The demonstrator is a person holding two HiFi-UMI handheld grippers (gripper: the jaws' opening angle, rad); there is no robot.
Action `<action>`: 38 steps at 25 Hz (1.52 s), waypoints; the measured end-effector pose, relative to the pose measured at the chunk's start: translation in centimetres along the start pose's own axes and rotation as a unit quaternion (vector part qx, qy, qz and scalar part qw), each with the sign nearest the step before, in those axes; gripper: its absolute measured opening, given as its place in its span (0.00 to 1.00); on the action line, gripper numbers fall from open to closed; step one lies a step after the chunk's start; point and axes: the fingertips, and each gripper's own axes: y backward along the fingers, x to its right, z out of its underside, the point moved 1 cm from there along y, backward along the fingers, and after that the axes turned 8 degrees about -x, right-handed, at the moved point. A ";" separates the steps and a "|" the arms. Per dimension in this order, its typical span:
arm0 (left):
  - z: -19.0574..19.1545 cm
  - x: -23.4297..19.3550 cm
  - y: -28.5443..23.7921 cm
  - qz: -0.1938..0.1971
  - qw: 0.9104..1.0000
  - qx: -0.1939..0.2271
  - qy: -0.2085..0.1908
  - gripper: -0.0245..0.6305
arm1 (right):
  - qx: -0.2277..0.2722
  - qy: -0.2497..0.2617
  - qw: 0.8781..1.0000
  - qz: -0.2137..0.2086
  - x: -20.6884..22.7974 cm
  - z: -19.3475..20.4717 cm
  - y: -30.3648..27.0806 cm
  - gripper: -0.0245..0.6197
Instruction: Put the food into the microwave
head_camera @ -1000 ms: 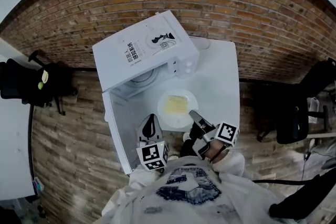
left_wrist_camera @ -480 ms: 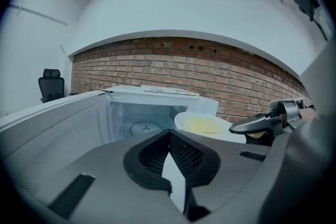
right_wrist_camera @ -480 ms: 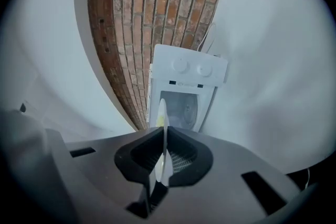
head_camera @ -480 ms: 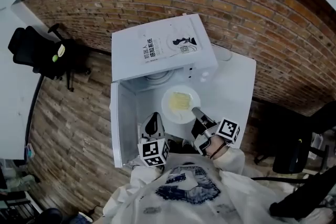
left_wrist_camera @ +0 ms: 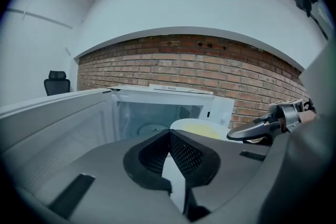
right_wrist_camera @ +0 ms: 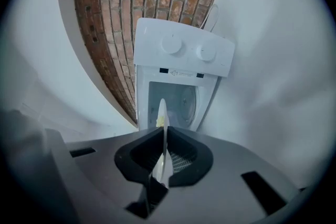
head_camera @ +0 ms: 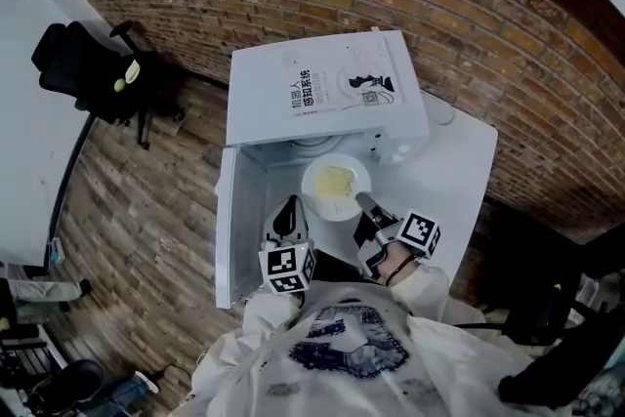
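A white microwave point(head_camera: 322, 93) stands on a white table point(head_camera: 451, 179), its door point(head_camera: 227, 229) swung open to the left. A white plate point(head_camera: 335, 183) with yellow food point(head_camera: 335, 179) hangs level just in front of the open cavity point(left_wrist_camera: 149, 119). My right gripper point(head_camera: 367, 206) is shut on the plate's near rim. In the right gripper view the plate point(right_wrist_camera: 162, 112) shows edge-on between the pads, with the microwave point(right_wrist_camera: 181, 60) straight ahead. My left gripper point(head_camera: 286, 218) is shut on nothing, left of the plate and beside the door; in its view the plate point(left_wrist_camera: 197, 127) is ahead to the right.
A brick wall point(head_camera: 469, 24) runs behind the microwave. A black office chair point(head_camera: 88, 73) and a white desk point(head_camera: 29, 132) stand to the left on a wooden floor point(head_camera: 146, 210). The table extends right of the microwave.
The plate in my right gripper has moved closer to the open microwave cavity. My left gripper has kept its place beside it. The head view has swung round.
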 end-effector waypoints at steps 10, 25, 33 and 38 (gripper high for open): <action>0.0 -1.8 -3.8 -0.009 1.000 0.010 0.003 0.05 | 0.012 0.003 1.000 0.014 2.7 -2.8 -4.9 0.08; 1.6 -3.4 -7.6 -0.023 1.000 -0.016 -0.001 0.05 | 0.014 0.003 0.999 0.048 6.7 -5.3 -10.8 0.08; 2.3 -3.7 -8.7 -0.023 0.999 -0.030 0.000 0.05 | 0.012 -0.004 0.998 0.062 7.6 -5.5 -12.9 0.08; 2.3 -3.8 -8.8 -0.022 0.999 -0.036 0.002 0.05 | 0.014 -0.008 0.997 0.072 8.1 -5.7 -14.0 0.08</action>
